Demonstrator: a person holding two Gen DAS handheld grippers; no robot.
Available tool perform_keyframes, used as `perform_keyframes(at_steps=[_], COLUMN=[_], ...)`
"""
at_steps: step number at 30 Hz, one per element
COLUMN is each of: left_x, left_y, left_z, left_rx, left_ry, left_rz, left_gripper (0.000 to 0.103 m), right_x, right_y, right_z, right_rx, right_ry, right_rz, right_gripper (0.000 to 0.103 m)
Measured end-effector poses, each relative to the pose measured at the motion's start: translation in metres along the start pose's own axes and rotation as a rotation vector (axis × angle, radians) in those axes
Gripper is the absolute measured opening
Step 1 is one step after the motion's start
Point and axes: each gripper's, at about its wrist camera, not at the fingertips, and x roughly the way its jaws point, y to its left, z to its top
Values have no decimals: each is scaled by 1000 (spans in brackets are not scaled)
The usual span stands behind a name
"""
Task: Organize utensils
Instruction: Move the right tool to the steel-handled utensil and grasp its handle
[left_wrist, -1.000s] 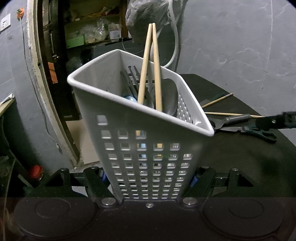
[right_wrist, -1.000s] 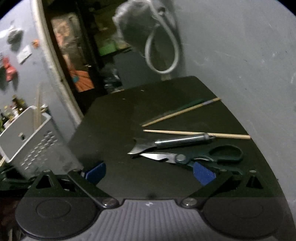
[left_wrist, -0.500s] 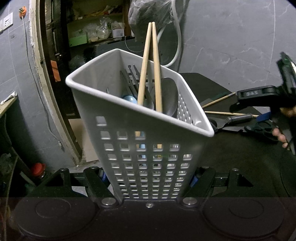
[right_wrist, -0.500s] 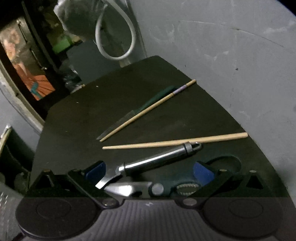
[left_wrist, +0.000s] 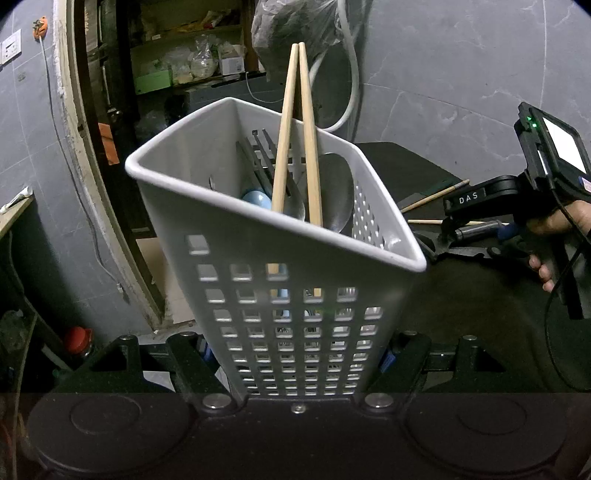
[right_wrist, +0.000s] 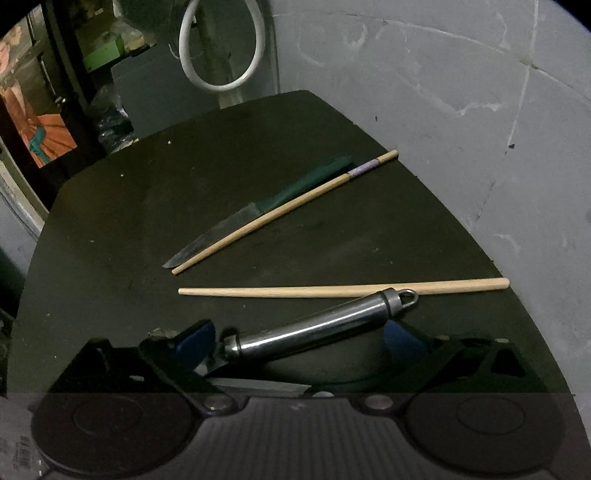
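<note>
White perforated plastic caddy (left_wrist: 280, 295) pinched in left claw (left_wrist: 295, 365) — right claw (right_wrist: 299, 343), closing, straddles smooth steel-handled tool (right_wrist: 314, 326).

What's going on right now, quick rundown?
Left gripper clamped on white utensil basket. Right gripper open, closing around steel-handled tool. Chopstick touching its far end.
</note>
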Motion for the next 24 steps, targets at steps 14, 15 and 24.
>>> perform_keyframes(at_steps=[14, 15, 24], left_x=[1, 1, 1], left_y=[3, 3, 4], left_z=[-1, -2, -1], left_rx=[6, 6, 6], left_ry=[-3, -3, -4], left_rz=[-12, -13, -13], left_gripper=[76, 76, 76], right_x=[-19, -19, -21], right_y=[4, 4, 5], right_z=[-16, -15, -16], right_rx=[-28, -26, -8], right_ry=[-62, -61, -52], right_rz=[48, 53, 107], right_gripper=[71, 70, 44])
